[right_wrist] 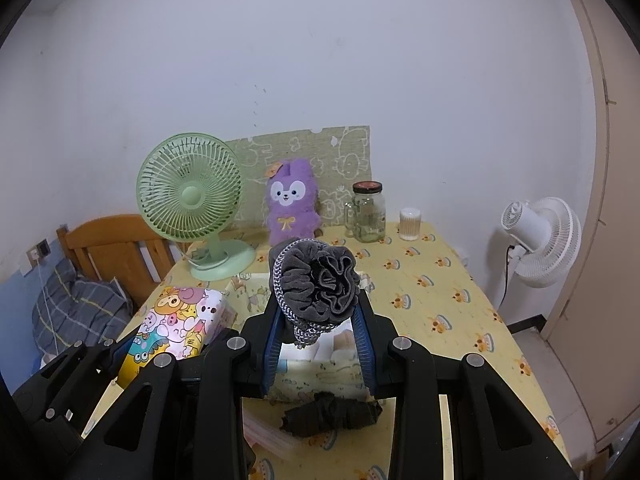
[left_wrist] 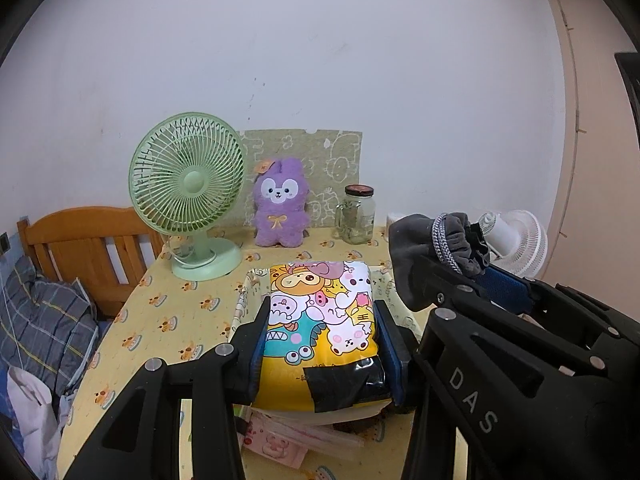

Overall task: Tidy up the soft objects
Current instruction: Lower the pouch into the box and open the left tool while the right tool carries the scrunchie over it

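My left gripper [left_wrist: 322, 320] is shut on a cartoon-printed soft pack [left_wrist: 320, 320], held over a cream fabric storage box [left_wrist: 250, 284]; the pack also shows in the right wrist view [right_wrist: 176, 320]. My right gripper [right_wrist: 318, 320] is shut on a grey ruffled cloth with a silver chain [right_wrist: 316, 284], held above the same box [right_wrist: 316, 376]; the cloth shows in the left wrist view [left_wrist: 436, 248]. A dark crumpled cloth [right_wrist: 332, 416] lies on the table in front of the box. A purple plush bunny [left_wrist: 280, 204] sits against the back wall.
A green desk fan [left_wrist: 188, 192] stands back left, a glass jar [left_wrist: 358, 214] back right, a cotton-swab tub [right_wrist: 410, 224] beside it. A white standing fan [right_wrist: 540, 236] is off the table's right edge. A wooden bed frame [left_wrist: 80, 248] and bedding lie left.
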Demonstrator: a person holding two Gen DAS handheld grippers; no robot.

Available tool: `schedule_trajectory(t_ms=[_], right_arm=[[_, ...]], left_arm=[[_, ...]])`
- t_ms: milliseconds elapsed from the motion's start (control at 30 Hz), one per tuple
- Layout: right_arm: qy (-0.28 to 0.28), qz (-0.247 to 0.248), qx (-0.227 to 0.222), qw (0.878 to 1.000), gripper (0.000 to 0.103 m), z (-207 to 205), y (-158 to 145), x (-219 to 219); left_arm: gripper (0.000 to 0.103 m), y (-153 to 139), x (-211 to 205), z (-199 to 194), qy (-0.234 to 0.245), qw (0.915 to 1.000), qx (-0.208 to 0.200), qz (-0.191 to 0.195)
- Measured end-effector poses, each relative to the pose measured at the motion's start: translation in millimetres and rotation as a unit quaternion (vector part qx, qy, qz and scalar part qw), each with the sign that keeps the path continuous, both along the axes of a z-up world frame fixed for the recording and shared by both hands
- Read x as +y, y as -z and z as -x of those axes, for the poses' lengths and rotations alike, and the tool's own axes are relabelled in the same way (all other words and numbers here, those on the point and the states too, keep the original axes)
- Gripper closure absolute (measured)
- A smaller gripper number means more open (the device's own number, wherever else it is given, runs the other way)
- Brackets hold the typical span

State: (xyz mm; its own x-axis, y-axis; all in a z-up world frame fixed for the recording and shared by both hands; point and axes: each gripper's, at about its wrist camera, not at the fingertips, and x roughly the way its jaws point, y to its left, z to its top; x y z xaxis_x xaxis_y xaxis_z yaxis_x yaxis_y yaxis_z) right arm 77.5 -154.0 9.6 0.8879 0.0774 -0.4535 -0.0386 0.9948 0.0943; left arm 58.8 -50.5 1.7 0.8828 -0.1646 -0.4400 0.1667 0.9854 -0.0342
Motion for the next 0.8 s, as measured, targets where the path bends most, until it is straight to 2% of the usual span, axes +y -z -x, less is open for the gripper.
schedule_trajectory(t_ms=[800], right_arm=[[-0.019, 0.003, 0.033, 0.999, 0.067, -81.9, 28.2, 5.8]], left_arm=[[0.055, 27.2, 5.2, -87.4, -0.027, 0.9990, 0.032, -0.016]])
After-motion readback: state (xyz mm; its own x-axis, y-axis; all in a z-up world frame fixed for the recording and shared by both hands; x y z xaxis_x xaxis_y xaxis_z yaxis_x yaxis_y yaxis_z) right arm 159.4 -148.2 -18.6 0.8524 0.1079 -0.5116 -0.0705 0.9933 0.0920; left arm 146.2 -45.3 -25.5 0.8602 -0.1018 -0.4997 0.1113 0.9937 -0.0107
